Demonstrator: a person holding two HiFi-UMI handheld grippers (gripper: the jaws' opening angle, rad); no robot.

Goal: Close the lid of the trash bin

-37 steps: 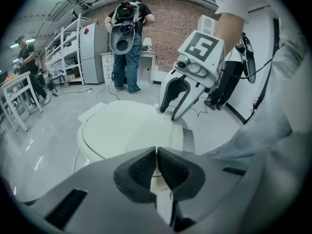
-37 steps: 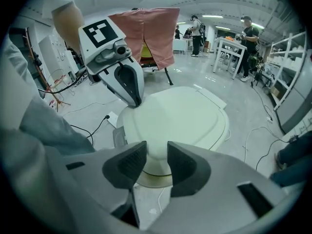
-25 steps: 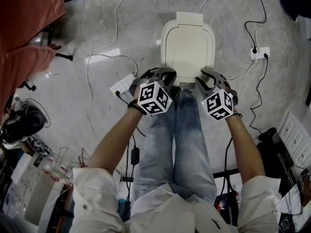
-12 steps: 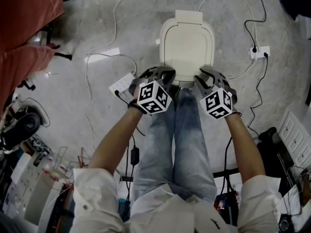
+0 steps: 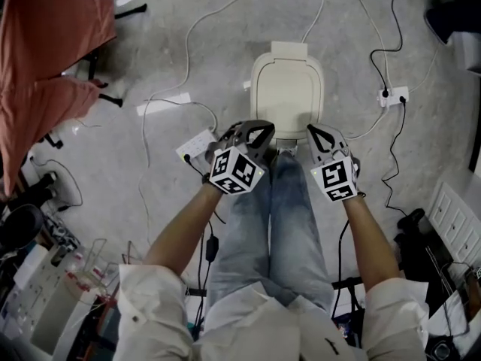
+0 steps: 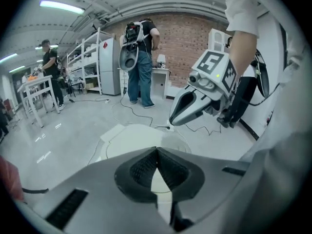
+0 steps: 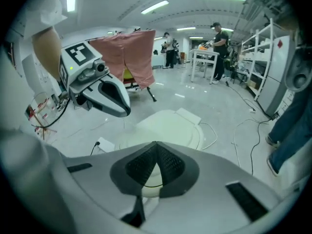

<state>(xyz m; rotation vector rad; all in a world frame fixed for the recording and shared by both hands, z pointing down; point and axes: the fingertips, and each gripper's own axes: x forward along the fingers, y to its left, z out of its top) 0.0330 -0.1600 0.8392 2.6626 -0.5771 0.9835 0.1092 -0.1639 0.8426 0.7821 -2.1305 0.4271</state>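
cream plastic, the lid [image 5: 288, 89] lies flat over the trash bin [image 5: 290, 50], which stands on the grey floor [image 5: 188, 51] just ahead of the person's jeans-clad legs [image 5: 278, 216]. the job looks done or nearly so, though no view shows whether the lid is seated all the way round.

the left gripper [image 5: 254, 131] and the right gripper [image 5: 319, 135] hang over the bin's near edge, one at each front corner. each has its jaws pressed together with nothing between them.

risks from here, as a guess: a closed jaw tip dipping and catching under the front rim could flip the lid up again. a nudge from a knee could shift the light bin. a white cable [image 5: 174, 36] and a power strip [image 5: 197, 143] lie close by on the floor, so a careless step back could snag them.

with the lid down, the bin's inside is hidden. what it holds, if anything, cannot be told.
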